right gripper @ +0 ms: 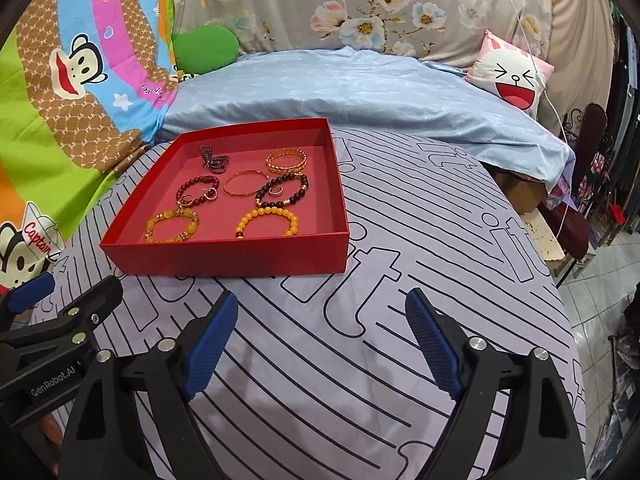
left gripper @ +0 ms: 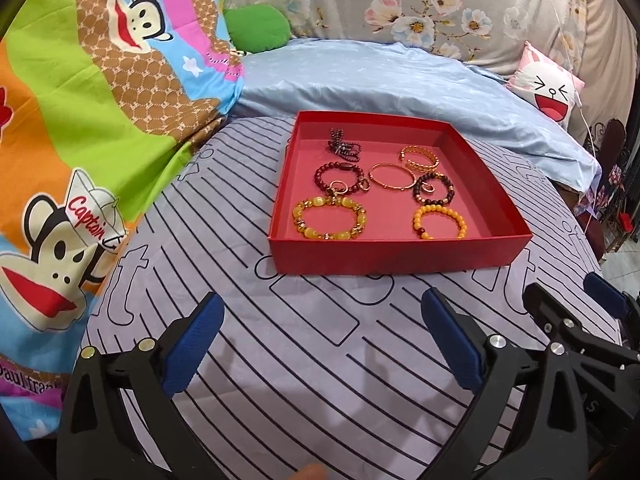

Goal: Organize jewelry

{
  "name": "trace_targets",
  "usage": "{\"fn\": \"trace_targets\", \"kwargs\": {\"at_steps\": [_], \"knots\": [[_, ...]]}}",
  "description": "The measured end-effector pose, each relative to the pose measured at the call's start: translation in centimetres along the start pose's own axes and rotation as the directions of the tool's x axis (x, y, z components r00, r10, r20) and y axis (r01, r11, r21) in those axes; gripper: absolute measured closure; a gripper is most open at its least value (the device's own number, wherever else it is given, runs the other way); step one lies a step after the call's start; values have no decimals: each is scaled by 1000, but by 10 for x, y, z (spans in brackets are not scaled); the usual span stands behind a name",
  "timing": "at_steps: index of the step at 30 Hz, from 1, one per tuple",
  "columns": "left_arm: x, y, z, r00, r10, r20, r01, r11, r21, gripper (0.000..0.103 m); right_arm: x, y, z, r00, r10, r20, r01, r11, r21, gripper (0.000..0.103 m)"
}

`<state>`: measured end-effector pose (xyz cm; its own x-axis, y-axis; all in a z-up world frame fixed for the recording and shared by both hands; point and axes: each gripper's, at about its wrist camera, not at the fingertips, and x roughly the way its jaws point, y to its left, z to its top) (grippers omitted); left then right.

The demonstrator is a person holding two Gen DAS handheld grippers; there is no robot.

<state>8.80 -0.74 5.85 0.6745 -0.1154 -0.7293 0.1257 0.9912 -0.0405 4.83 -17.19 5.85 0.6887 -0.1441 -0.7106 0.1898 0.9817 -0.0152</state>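
A shallow red box (left gripper: 396, 254) (right gripper: 224, 256) sits on the striped lilac bedsheet and holds several bracelets and rings. Inside are a yellow-gold beaded bracelet (left gripper: 329, 218) (right gripper: 172, 225), an orange beaded bracelet (left gripper: 440, 221) (right gripper: 267, 221), two dark beaded bracelets (left gripper: 339, 178) (left gripper: 434, 189), a thin gold bangle (left gripper: 393, 176) (right gripper: 245, 184), a gold woven cuff (left gripper: 421, 158) (right gripper: 287, 161) and a dark bead bundle (left gripper: 344, 145) (right gripper: 215, 157). My left gripper (left gripper: 320, 344) is open and empty, short of the box. My right gripper (right gripper: 322, 344) is open and empty, near the box's front right.
A cartoon monkey quilt (left gripper: 80, 120) is heaped on the left. A pale blue duvet (left gripper: 400, 84) lies behind the box, with a floral headboard cover and a pink rabbit cushion (left gripper: 548, 88). The bed edge drops to a tiled floor (right gripper: 600, 280) on the right.
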Motion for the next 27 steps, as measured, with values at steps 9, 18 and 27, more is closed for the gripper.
{"fn": "trace_targets", "kwargs": {"at_steps": [9,18,27], "knots": [[2,3,-5,999,32,-7,-32,999,-2,8,-3,9,-3,1000,-7,8,7,999,-39,18],[2,4,-8,999,48,-1,-48,999,-9,8,-3,11,-6,1000,-4,4,4,999,-35,18],[3,3,-10,999,46,-5,-46,999,-5,8,4,8,-10,1000,16,-26,-16,1000,-5,18]]}}
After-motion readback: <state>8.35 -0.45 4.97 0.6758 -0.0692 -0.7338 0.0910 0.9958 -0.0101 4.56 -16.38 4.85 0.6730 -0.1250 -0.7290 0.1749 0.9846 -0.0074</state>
